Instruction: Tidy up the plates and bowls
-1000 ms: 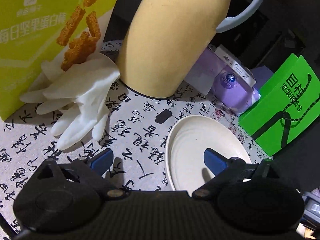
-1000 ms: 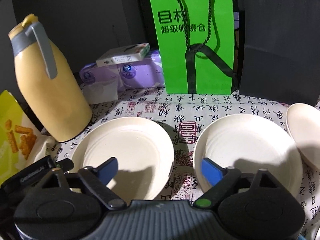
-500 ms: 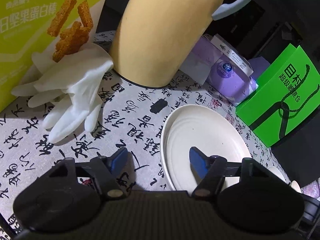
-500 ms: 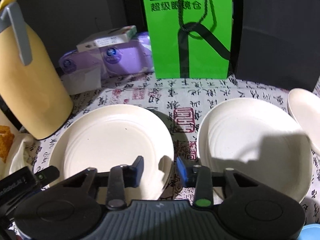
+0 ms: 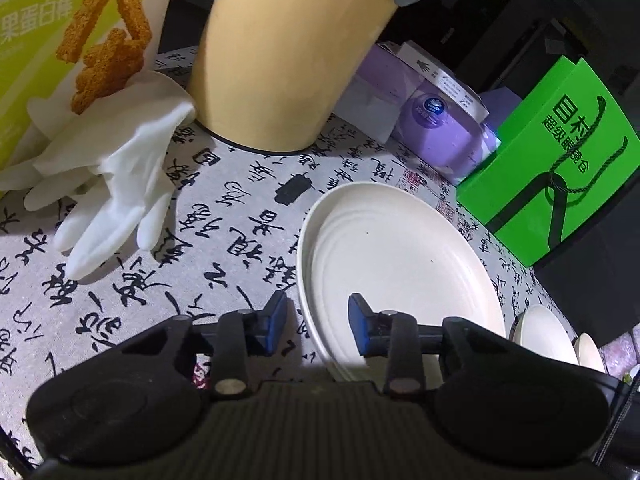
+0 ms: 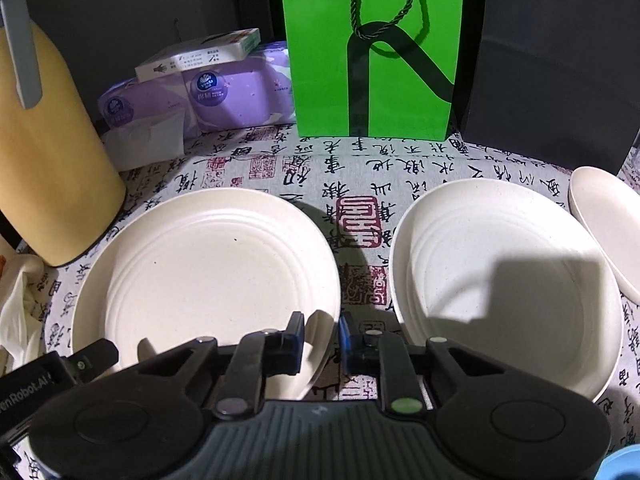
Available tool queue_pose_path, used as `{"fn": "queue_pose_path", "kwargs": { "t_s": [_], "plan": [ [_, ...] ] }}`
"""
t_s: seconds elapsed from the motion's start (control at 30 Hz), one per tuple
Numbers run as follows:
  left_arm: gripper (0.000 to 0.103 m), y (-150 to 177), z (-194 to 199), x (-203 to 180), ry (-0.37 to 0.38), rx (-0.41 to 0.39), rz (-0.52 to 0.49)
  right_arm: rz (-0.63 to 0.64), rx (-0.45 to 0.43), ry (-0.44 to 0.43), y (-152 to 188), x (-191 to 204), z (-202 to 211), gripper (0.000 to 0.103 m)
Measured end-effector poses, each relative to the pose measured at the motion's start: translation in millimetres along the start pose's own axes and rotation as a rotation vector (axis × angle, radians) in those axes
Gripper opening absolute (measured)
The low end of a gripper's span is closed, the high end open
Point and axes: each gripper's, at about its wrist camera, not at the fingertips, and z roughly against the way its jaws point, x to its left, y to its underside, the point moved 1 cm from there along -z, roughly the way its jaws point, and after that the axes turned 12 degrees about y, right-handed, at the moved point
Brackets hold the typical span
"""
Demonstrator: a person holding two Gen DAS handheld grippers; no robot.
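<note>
A cream plate (image 6: 208, 272) lies on the calligraphy-print cloth, with a deeper cream plate (image 6: 504, 280) to its right and a small dish (image 6: 608, 228) at the right edge. My right gripper (image 6: 322, 332) is shut on the first plate's right rim, one pad inside it and one outside. In the left wrist view the same plate (image 5: 400, 260) has its left rim between the pads of my left gripper (image 5: 318, 316). Those jaws are closing, and cloth still shows between the outer pad and the rim. The other two dishes (image 5: 544, 332) show behind on the right.
A tall yellow jug (image 5: 288, 60) stands behind the plate, with a white rubber glove (image 5: 108, 184) and a yellow-green snack box (image 5: 48, 20) to its left. Purple tissue packs (image 6: 224, 92), a green paper bag (image 6: 372, 60) and a dark box (image 6: 560, 80) line the back.
Both grippers' jaws have narrowed from wide open. The right gripper sank and closed onto the left plate's right rim; the left gripper's pads drew in around its left rim.
</note>
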Motion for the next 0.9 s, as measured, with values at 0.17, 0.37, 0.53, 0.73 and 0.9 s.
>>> {"fn": "queue_pose_path", "kwargs": {
  "t_s": [0.17, 0.37, 0.53, 0.73, 0.9],
  "plan": [
    [0.026, 1, -1, -2, 0.002, 0.008, -0.014, 0.025, -0.002, 0.012, 2, 0, 2, 0.010],
    [0.025, 1, -1, -4, -0.010, 0.002, -0.027, 0.042, -0.024, 0.016, 5, 1, 5, 0.010],
    [0.025, 2, 0, -5, -0.016, -0.005, -0.035, 0.057, -0.046, 0.024, 7, 4, 11, 0.010],
    [0.026, 0, 2, -2, -0.017, -0.012, -0.015, 0.065, -0.045, 0.023, 12, 5, 13, 0.010],
    [0.027, -1, 6, 0, -0.048, -0.042, -0.003, 0.078, -0.026, 0.005, 21, 4, 18, 0.011]
  ]
}}
